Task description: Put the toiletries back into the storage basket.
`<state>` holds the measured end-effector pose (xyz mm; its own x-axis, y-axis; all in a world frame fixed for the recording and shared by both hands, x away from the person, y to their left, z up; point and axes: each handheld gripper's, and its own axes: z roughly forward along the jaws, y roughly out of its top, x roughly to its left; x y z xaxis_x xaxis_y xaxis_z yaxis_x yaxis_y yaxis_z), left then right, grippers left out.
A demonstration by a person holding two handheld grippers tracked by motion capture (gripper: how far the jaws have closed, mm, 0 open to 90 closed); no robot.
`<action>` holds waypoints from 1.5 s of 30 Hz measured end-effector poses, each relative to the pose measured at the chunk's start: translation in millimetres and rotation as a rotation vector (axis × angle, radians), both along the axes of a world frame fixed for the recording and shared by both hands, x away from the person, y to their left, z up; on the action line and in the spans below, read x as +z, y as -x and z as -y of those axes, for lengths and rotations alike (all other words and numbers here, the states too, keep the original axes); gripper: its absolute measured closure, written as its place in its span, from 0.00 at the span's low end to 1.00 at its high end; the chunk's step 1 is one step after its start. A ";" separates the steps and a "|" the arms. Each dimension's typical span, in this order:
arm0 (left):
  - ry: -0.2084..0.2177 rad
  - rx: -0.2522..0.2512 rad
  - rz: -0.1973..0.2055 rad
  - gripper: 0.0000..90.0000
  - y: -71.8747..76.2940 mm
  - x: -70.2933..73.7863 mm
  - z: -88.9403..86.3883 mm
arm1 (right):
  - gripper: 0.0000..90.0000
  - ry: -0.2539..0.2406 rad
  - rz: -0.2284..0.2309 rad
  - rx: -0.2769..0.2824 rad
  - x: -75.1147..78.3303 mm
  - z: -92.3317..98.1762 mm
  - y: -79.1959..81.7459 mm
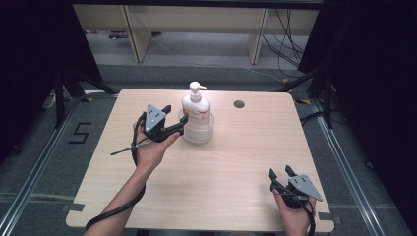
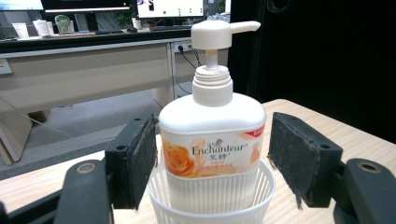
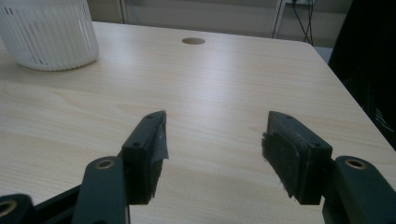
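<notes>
A white pump bottle [image 1: 196, 105] with an orange rose label stands upright in a white ribbed basket [image 1: 197, 133] at the table's far middle. My left gripper [image 1: 176, 115] is held against the bottle's left side. In the left gripper view its jaws are open on either side of the bottle [image 2: 212, 135], just above the basket [image 2: 210, 205], with a narrow gap at each pad [image 2: 141, 161]. My right gripper [image 1: 280, 172] rests open near the front right edge of the table, nothing between its pads [image 3: 149, 144]. The basket [image 3: 46, 32] is far off to its left.
The light wooden table [image 1: 206, 177] has a round cable hole [image 1: 239, 104] at its far right of centre, the same hole [image 3: 193, 41] lying ahead of the right gripper. Desk legs and cables stand on the floor beyond the far edge. Dark curtains hang at both sides.
</notes>
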<state>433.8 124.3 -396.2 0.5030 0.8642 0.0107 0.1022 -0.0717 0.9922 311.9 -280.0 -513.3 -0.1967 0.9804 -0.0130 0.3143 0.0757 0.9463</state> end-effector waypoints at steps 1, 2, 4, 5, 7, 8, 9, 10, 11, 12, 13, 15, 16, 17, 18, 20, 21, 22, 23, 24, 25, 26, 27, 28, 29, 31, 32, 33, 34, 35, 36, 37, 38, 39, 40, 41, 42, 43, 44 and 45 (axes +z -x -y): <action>0.000 0.000 -0.002 0.35 2.9 -1.3 -2.1 | 0.44 -0.003 0.001 0.004 -0.1 0.0 -0.2; 0.000 0.000 -0.002 0.35 2.9 -1.3 -2.1 | 0.44 -0.003 0.001 0.004 -0.1 0.0 -0.2; -0.006 -0.003 -0.002 0.35 5.8 -2.7 -4.4 | 0.44 -0.002 0.001 0.004 -0.1 0.1 -0.2; -0.006 -0.003 -0.002 0.35 7.3 -3.6 -5.5 | 0.44 -0.002 0.001 0.004 -0.1 0.1 -0.2; -0.006 -0.003 -0.002 0.35 10.1 -5.5 -8.3 | 0.44 -0.018 -0.007 -0.011 -0.3 -1.1 0.9; -0.014 -0.002 -0.005 0.35 11.6 -6.5 -10.4 | 0.44 -0.019 -0.003 -0.009 -0.4 -1.0 0.7; -0.020 0.000 -0.006 0.35 14.3 -8.8 -13.9 | 0.44 -0.018 -0.006 -0.010 -0.3 -1.0 0.8; -0.020 0.000 -0.006 0.35 14.3 -8.8 -13.9 | 0.44 -0.018 -0.006 -0.010 -0.3 -1.0 0.8; -0.019 0.002 -0.009 0.35 17.1 -11.5 -16.7 | 0.44 0.006 0.005 0.008 0.0 0.6 -0.5; -0.019 0.002 -0.009 0.35 17.1 -11.5 -16.7 | 0.44 0.006 0.005 0.008 0.0 0.6 -0.5; -0.022 0.005 -0.013 0.35 20.1 -14.4 -19.3 | 0.44 -0.001 0.001 0.001 0.0 -0.2 0.0; -0.022 0.003 -0.015 0.35 21.3 -15.8 -20.4 | 0.44 -0.011 -0.003 0.009 -0.3 -0.5 -0.3; -0.022 0.005 -0.016 0.35 22.6 -17.4 -21.3 | 0.44 -0.011 -0.003 0.009 -0.3 -0.5 -0.3; -0.022 0.005 -0.021 0.35 24.8 -20.4 -22.9 | 0.44 -0.013 -0.003 0.007 -0.2 -0.8 -0.1; -0.022 0.005 -0.021 0.35 24.8 -20.4 -22.9 | 0.44 -0.013 -0.003 0.007 -0.2 -0.8 -0.1; -0.026 0.004 -0.024 0.35 26.7 -23.2 -24.3 | 0.44 -0.014 -0.006 0.009 -0.1 -0.7 0.0; -0.025 0.004 -0.024 0.35 27.4 -24.5 -25.0 | 0.44 -0.010 -0.005 0.009 -0.1 -0.4 -0.1; -0.027 0.005 -0.028 0.35 28.3 -25.7 -26.0 | 0.44 -0.010 -0.005 0.009 -0.1 -0.4 -0.1; -0.027 0.006 -0.028 0.35 29.1 -26.9 -26.9 | 0.44 -0.010 -0.004 0.009 -0.2 -0.2 -0.2; -0.031 0.006 -0.027 0.35 29.8 -28.1 -28.0 | 0.44 0.010 0.007 0.002 -0.1 0.8 -0.3; -0.032 0.006 -0.031 0.35 30.6 -29.1 -29.2 | 0.44 -0.001 0.001 0.001 -0.1 0.0 0.1; -0.028 0.008 -0.034 0.35 31.4 -30.3 -30.3 | 0.44 -0.002 0.001 0.001 0.0 0.0 0.1; -0.033 0.010 -0.033 0.35 32.2 -31.3 -31.8 | 0.44 -0.012 -0.004 0.010 -0.2 -0.2 -0.2; -0.034 0.010 -0.035 0.35 33.0 -32.3 -33.5 | 0.44 -0.012 -0.005 0.009 -0.2 -0.4 -0.1; -0.035 0.014 -0.038 0.34 34.8 -34.3 -36.8 | 0.44 -0.001 0.001 0.001 0.0 -0.1 0.1; -0.032 0.018 -0.041 0.34 36.4 -36.7 -40.4 | 0.44 -0.005 0.000 0.002 0.1 -0.4 0.2; -0.032 0.018 -0.041 0.34 36.4 -36.7 -40.4 | 0.44 -0.005 0.000 0.002 0.1 -0.4 0.2; -0.033 0.022 -0.045 0.34 38.4 -39.1 -43.7 | 0.44 -0.016 -0.004 0.008 -0.2 -0.9 0.0; -0.033 0.022 -0.045 0.34 38.4 -39.1 -43.7 | 0.44 -0.016 -0.004 0.008 -0.2 -0.9 0.0; -0.031 0.025 -0.047 0.34 40.3 -42.1 -46.8 | 0.44 -0.009 0.000 0.007 -0.2 -0.6 -0.2; -0.031 0.025 -0.047 0.34 40.3 -42.1 -46.8 | 0.44 -0.009 0.000 0.007 -0.2 -0.6 -0.2; -0.035 0.026 -0.051 0.34 41.5 -43.5 -48.6 | 0.44 -0.015 -0.003 0.008 -0.2 -0.9 0.0; -0.033 0.027 -0.051 0.34 42.6 -45.2 -50.2 | 0.44 -0.017 -0.005 0.010 -0.1 -0.8 0.0; -0.031 0.030 -0.055 0.34 43.9 -47.0 -52.1 | 0.44 -0.011 0.000 0.008 -0.2 -0.5 -0.2; -0.029 0.034 -0.055 0.34 45.0 -48.8 -53.8 | 0.44 -0.011 0.000 0.009 -0.2 -0.4 -0.2; -0.022 0.035 -0.054 0.34 46.9 -52.7 -57.0 | 0.44 -0.011 0.000 0.009 -0.2 -0.4 -0.2; -0.022 0.035 -0.054 0.34 46.9 -52.7 -57.0 | 0.44 -0.011 0.000 0.009 -0.2 -0.4 -0.2; -0.020 0.036 -0.054 0.34 48.0 -54.6 -58.4 | 0.44 -0.017 -0.004 0.009 -0.2 -0.9 0.1; -0.021 0.038 -0.056 0.34 49.0 -56.5 -59.8 | 0.44 -0.012 0.001 0.007 -0.2 -0.6 -0.2; -0.027 0.046 -0.071 0.34 52.2 -59.9 -62.0 | 0.44 -0.010 0.002 0.008 -0.3 -0.6 -0.2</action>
<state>381.7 186.3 -456.1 0.4629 0.8864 0.0001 0.1765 -0.0922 0.9800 312.1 -279.4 -513.6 -0.2042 0.9789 -0.0039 0.3119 0.0688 0.9476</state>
